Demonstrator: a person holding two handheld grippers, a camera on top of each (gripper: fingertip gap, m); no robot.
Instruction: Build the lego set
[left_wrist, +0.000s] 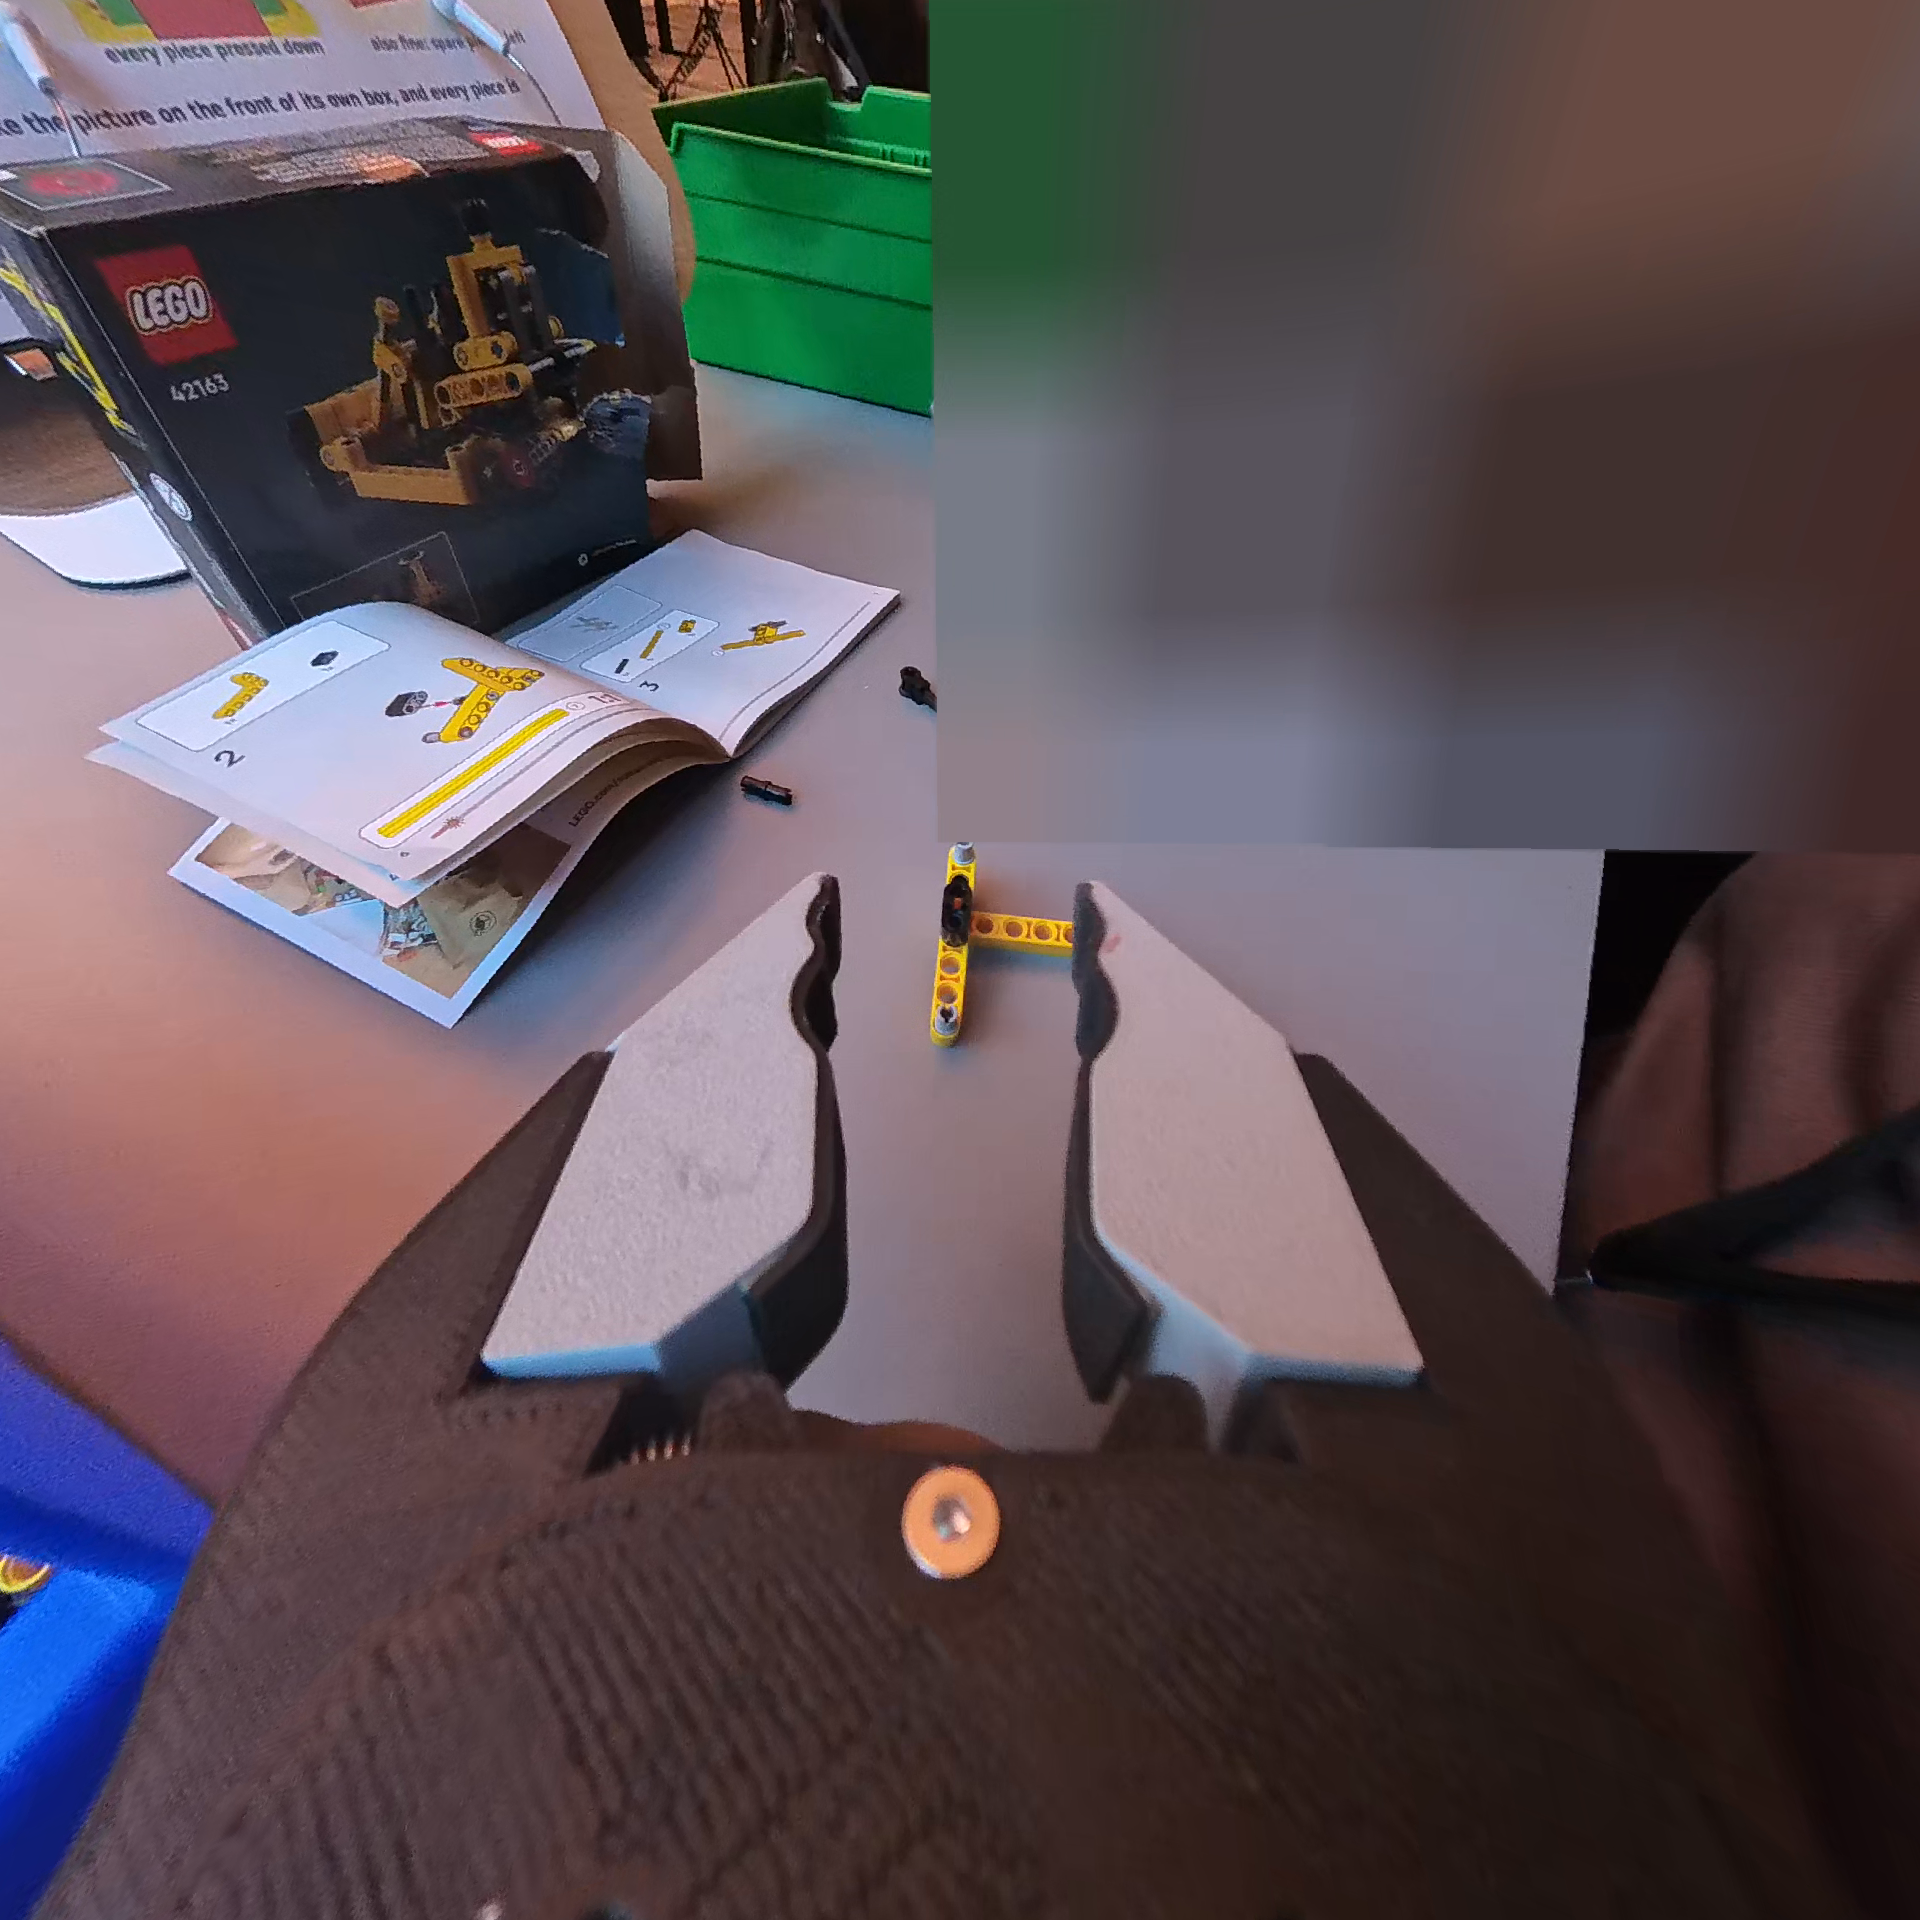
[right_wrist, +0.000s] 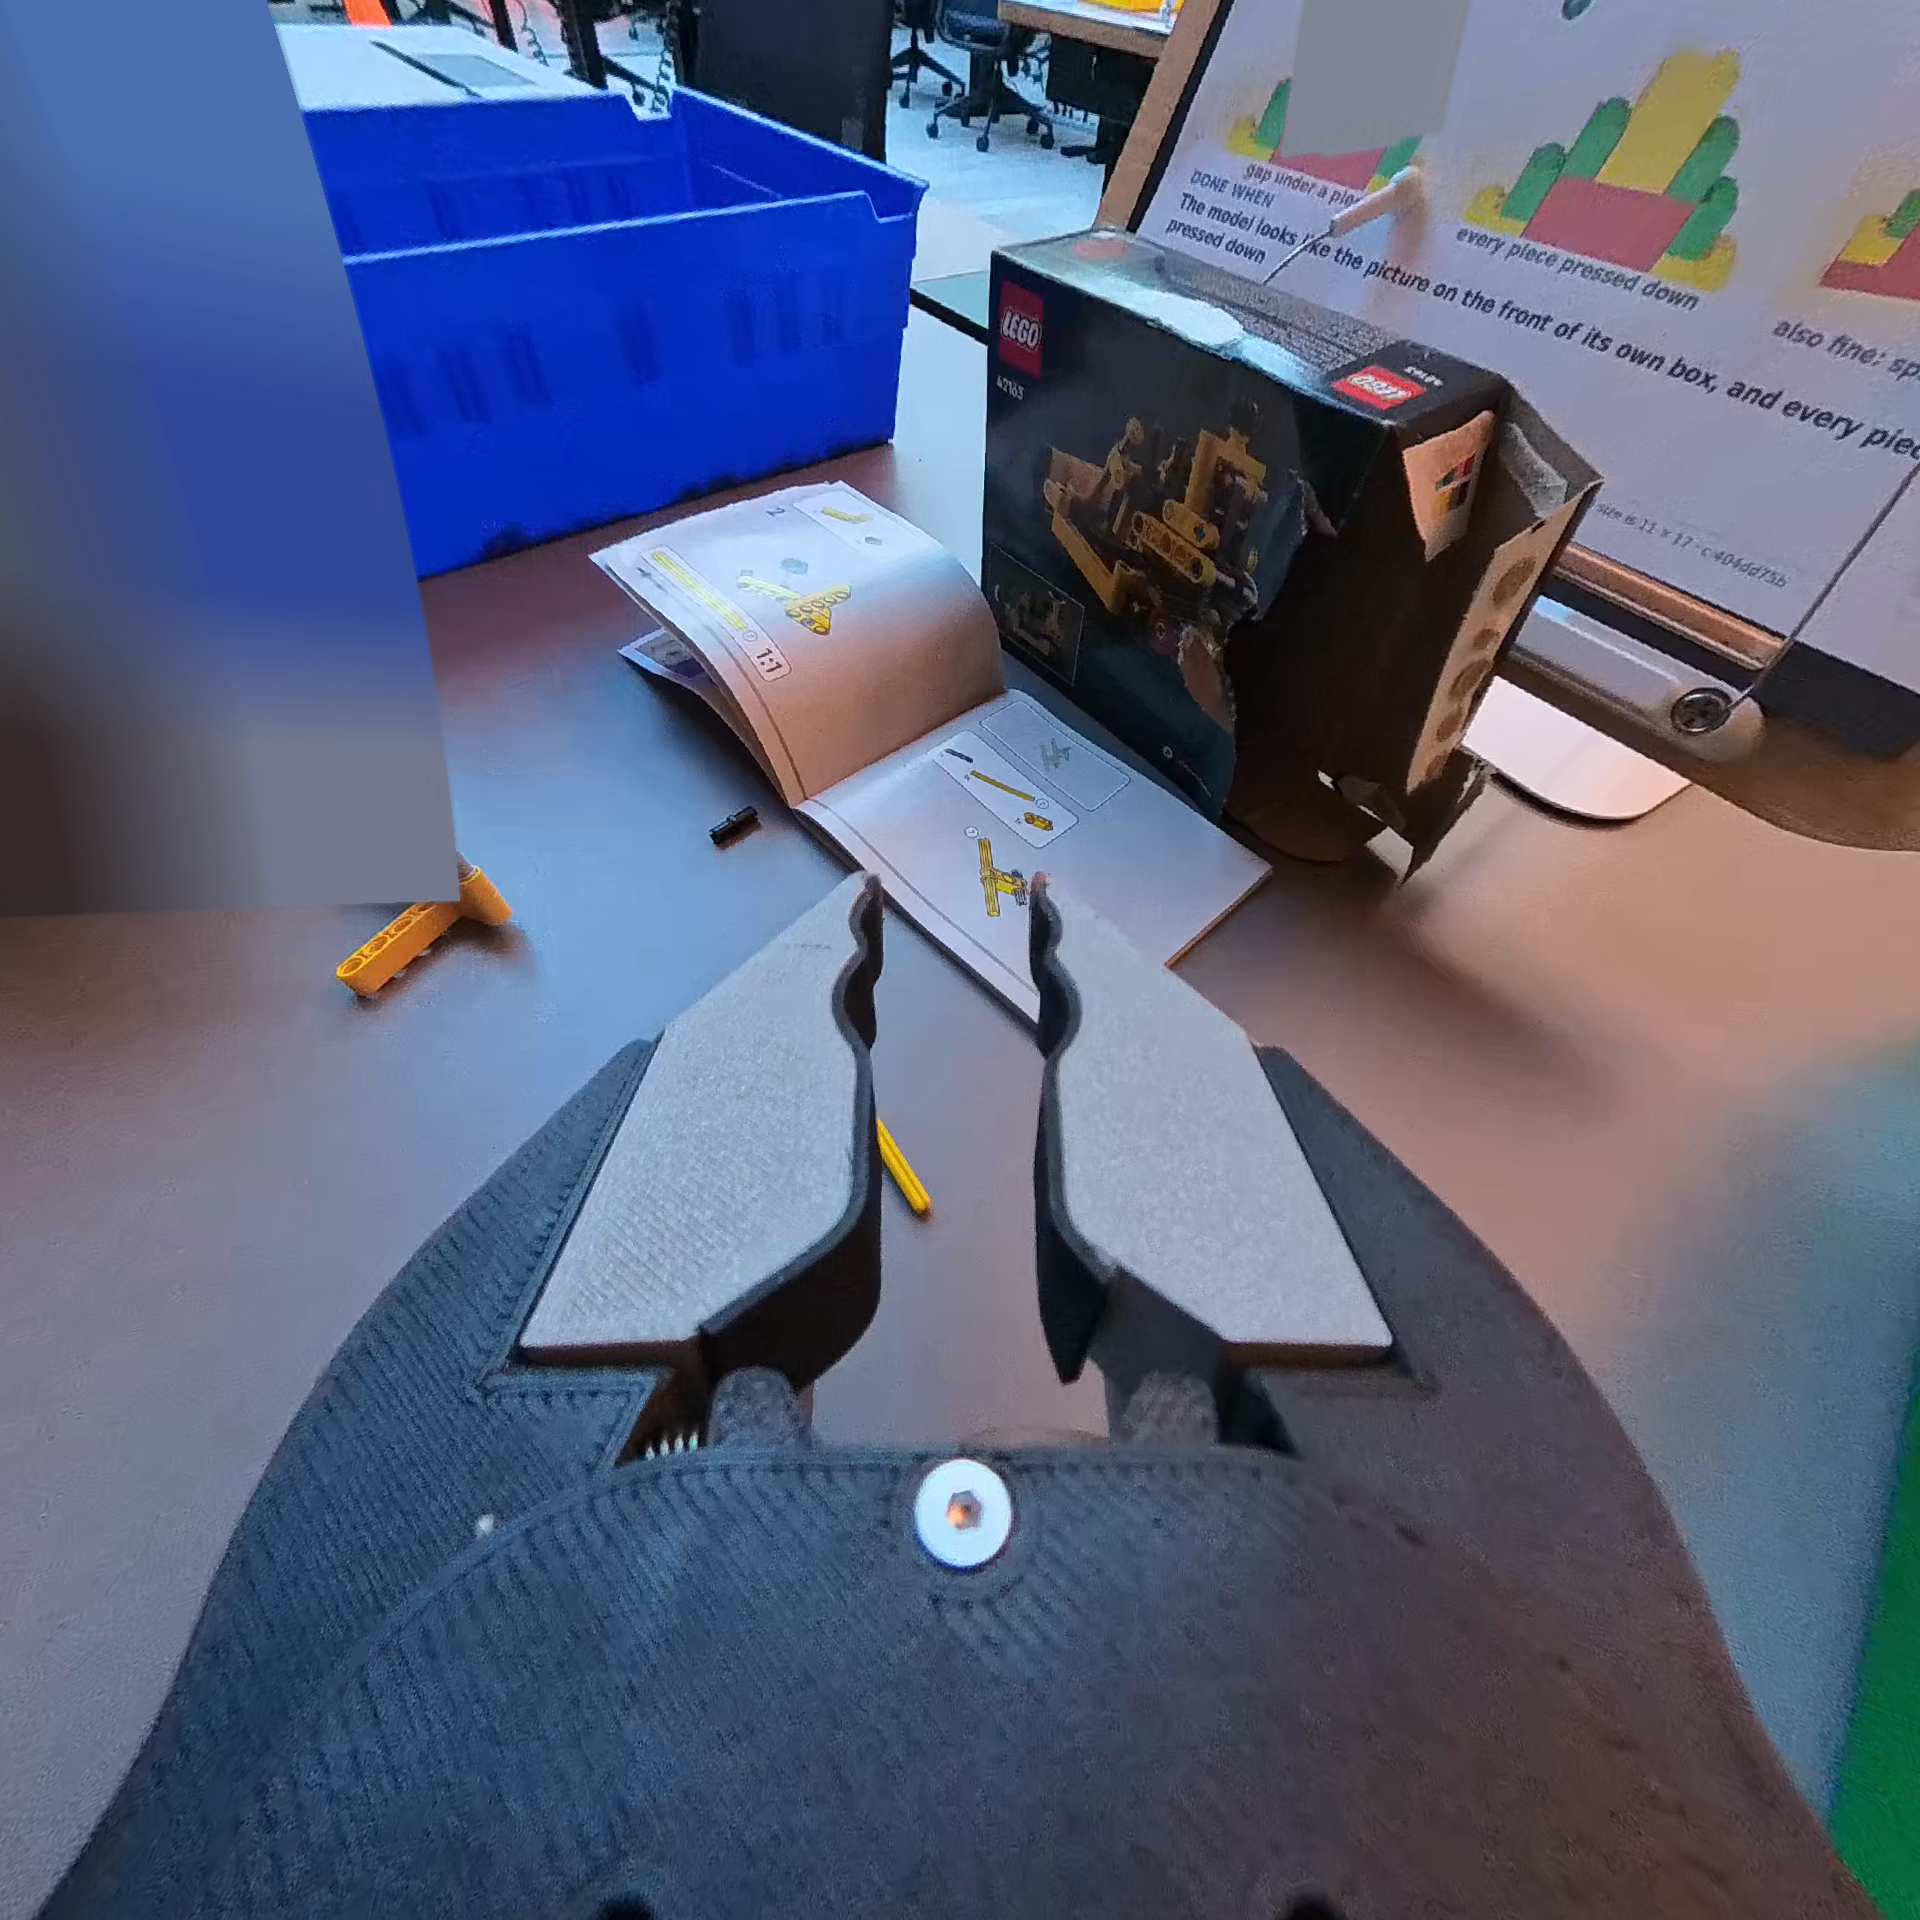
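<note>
Tabletop: yellow beam assembly (left_wrist: 951, 956) between left tool (left_wrist: 954, 925) tips.

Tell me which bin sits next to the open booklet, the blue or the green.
The blue bin. In the right wrist view it stands just behind the booklet; the green bin sits beyond the box.

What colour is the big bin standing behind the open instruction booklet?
Bright blue. The bin shows best in the right wrist view, just beyond the booklet.
</note>
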